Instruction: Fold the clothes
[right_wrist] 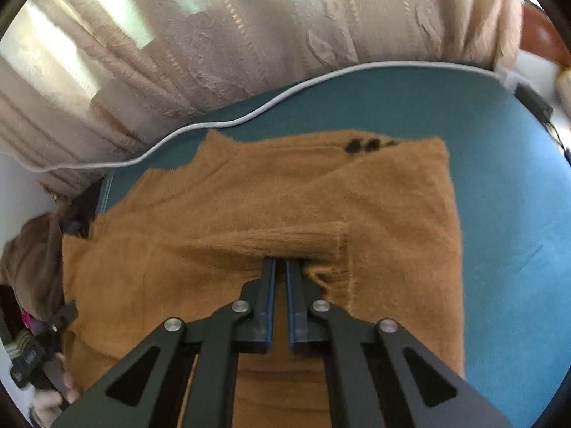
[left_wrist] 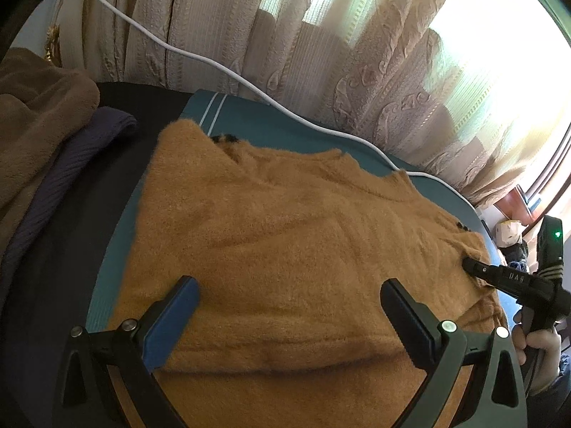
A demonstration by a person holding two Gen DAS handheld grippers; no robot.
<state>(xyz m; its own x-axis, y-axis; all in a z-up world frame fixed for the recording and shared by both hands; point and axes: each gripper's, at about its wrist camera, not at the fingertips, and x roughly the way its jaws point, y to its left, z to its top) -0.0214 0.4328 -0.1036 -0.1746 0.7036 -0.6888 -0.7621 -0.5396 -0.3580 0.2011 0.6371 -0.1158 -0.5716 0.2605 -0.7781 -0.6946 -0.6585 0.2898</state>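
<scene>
My right gripper (right_wrist: 280, 262) is closed, pinching the sweater (right_wrist: 249, 214) cuff; left gripper (left_wrist: 289, 289) gapes empty. Next: fold sleeve inward.

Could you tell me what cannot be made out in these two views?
- Right wrist view: whether the right gripper has pinched the fuzzy mustard-brown sweater's ribbed cuff; its fingertips sink into the knit.
- Left wrist view: the sweater's near hem, cut off behind the open left gripper.
</scene>
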